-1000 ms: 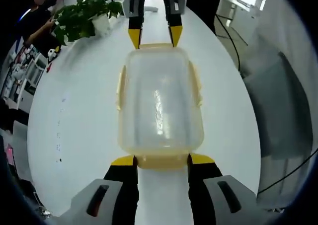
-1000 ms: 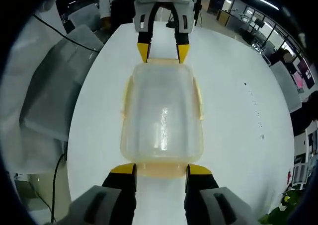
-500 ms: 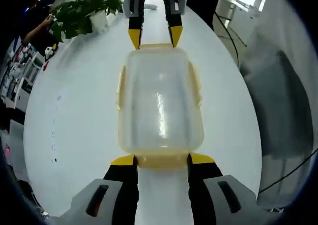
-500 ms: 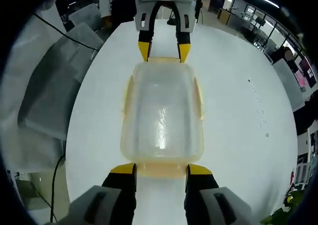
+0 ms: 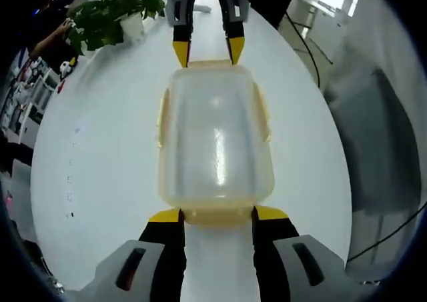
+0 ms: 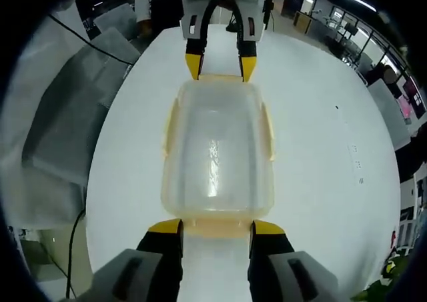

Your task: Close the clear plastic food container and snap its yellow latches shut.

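Observation:
A clear plastic container (image 5: 215,142) with its lid on lies lengthwise on the white table (image 5: 100,155). Yellow latches (image 5: 162,119) hang along its long sides. My left gripper (image 5: 217,215) is open, its yellow tips on either side of the near end latch (image 5: 217,219). At the far end my right gripper (image 5: 207,51) is open around the opposite latch. In the right gripper view the container (image 6: 217,149) runs from my right gripper (image 6: 217,227) up to the left gripper (image 6: 221,65).
A potted plant (image 5: 110,15) stands at the table's far left in the left gripper view. Grey covered chairs (image 5: 380,135) line one long edge of the table (image 6: 60,122). A person (image 6: 157,2) stands beyond the far end. A cable (image 6: 73,249) hangs off the table.
Both views have shifted slightly with the hands. The container and both grippers keep the same places at its two ends.

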`<action>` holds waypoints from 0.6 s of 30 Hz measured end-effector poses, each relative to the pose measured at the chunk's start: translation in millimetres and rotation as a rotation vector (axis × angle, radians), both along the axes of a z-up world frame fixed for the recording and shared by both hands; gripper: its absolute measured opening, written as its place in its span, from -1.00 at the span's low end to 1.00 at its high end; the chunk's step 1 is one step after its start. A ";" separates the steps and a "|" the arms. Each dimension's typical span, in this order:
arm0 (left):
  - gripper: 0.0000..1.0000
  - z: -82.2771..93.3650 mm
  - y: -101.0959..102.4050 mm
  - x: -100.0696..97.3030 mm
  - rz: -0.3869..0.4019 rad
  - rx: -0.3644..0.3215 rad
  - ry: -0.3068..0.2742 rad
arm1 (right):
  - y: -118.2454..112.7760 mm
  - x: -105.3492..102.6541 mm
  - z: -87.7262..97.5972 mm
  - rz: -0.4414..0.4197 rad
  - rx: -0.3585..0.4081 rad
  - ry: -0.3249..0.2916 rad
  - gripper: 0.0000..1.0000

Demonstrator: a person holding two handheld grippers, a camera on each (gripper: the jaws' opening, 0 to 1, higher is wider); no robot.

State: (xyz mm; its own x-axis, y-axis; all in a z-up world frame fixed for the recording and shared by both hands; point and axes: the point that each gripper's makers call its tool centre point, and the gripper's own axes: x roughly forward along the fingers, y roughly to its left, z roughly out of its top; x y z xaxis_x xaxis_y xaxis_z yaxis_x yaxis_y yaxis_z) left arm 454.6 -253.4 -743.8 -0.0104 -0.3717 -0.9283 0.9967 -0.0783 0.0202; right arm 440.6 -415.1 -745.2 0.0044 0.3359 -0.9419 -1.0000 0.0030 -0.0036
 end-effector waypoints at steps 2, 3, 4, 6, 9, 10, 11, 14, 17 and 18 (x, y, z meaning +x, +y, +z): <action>-0.28 -0.2 0.0 -0.8 -0.003 0.002 -0.003 | 0.2 -1.7 -0.1 0.001 -0.005 0.005 -0.28; -0.28 -0.1 0.1 -0.7 -0.006 0.003 -0.004 | 0.4 -1.8 0.0 0.000 -0.006 0.005 -0.27; -0.28 -0.1 0.1 -0.6 -0.006 0.003 -0.005 | 0.1 -1.9 -0.3 -0.001 -0.007 0.005 -0.27; -0.27 -0.1 0.0 -0.3 -0.007 0.001 -0.008 | -0.5 -4.7 -0.3 -0.011 -0.009 0.018 -0.26; -0.26 -0.2 0.5 -0.9 -0.017 0.002 -0.015 | -2.0 -7.8 1.0 0.002 -0.015 0.028 -0.26; -0.26 0.2 0.9 -0.3 -0.019 0.003 -0.017 | -2.6 -8.8 1.7 -0.003 -0.017 0.033 -0.24; -0.26 0.7 1.0 -0.5 -0.014 0.002 -0.015 | -3.3 -12.0 2.4 -0.029 -0.021 0.061 -0.18; 0.01 0.9 4.3 2.7 0.019 0.006 -0.020 | -3.7 -10.6 3.7 -0.035 -0.022 0.049 -0.01; 0.17 3.6 4.6 -0.1 0.041 -0.005 -0.005 | -3.7 -10.0 7.4 -0.051 -0.014 0.052 -0.06; 0.13 4.9 5.2 -1.1 0.046 -0.005 -0.002 | -3.7 -9.0 8.5 -0.057 -0.013 0.047 -0.05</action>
